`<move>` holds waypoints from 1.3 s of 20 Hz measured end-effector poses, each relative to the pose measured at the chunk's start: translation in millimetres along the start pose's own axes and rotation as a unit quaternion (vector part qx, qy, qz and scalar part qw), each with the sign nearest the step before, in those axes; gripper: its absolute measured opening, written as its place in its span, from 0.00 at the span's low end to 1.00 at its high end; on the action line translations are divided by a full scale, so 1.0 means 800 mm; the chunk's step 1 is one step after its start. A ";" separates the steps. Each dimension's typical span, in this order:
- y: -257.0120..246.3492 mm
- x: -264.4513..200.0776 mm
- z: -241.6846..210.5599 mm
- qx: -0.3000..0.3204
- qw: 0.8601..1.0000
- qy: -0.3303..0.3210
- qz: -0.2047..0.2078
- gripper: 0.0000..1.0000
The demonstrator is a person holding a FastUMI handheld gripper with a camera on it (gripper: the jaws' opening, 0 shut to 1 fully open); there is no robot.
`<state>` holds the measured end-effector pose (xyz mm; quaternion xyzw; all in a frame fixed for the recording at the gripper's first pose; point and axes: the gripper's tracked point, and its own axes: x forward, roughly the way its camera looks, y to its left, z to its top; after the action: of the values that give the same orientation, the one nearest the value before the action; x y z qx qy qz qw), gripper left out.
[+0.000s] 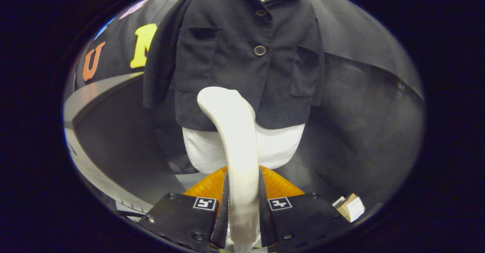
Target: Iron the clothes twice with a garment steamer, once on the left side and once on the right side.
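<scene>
Between the two fingers of the gripper [242, 203], a white garment steamer [235, 139] is sitting clamped by its handle, both fingers pressing on it from either side. Its handle is rising up and ahead from the fingers, curving over so the rounded head is lying against the lower front of a dark jacket [235, 56]. Head is sitting left of the button line, just below the left chest pocket, overlapping the hem. Jacket is hanging on a white mannequin torso [280, 147], buttoned with two round buttons [260, 50] showing down the middle; a pocket is showing on each side. White torso is sticking out below the hem, just beyond the fingers. A small cardboard box [350, 206] is lying low, beside the right-hand finger. Dark cloth is hanging behind the jacket.
</scene>
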<state>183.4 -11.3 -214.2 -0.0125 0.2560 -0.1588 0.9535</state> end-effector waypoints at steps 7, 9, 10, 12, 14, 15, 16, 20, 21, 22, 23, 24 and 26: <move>-0.100 -0.068 0.194 0.064 0.987 -0.139 -0.045 0.36; -0.132 -0.083 0.258 0.064 0.978 -0.184 -0.071 0.36; -0.148 -0.088 0.291 0.061 0.973 -0.204 -0.085 0.37; -0.174 -0.093 0.341 0.068 0.964 -0.236 -0.103 0.37; -0.197 -0.099 0.382 0.081 0.956 -0.258 -0.114 0.36; -0.205 -0.102 0.400 0.086 0.952 -0.268 -0.119 0.36; -0.209 -0.102 0.415 0.092 0.949 -0.277 -0.122 0.36; -0.223 -0.085 0.482 0.101 0.941 -0.301 -0.115 0.36; -0.226 -0.079 0.498 0.098 0.939 -0.307 -0.116 0.36; -0.227 -0.076 0.508 0.097 0.938 -0.313 -0.115 0.36; -0.226 -0.072 0.520 0.095 0.937 -0.317 -0.111 0.36; -0.223 -0.067 0.531 0.093 0.937 -0.321 -0.103 0.36; -0.214 -0.059 0.553 0.080 0.936 -0.332 -0.089 0.36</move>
<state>311.9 -184.6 211.1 -0.0105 -0.0910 -0.2499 0.9639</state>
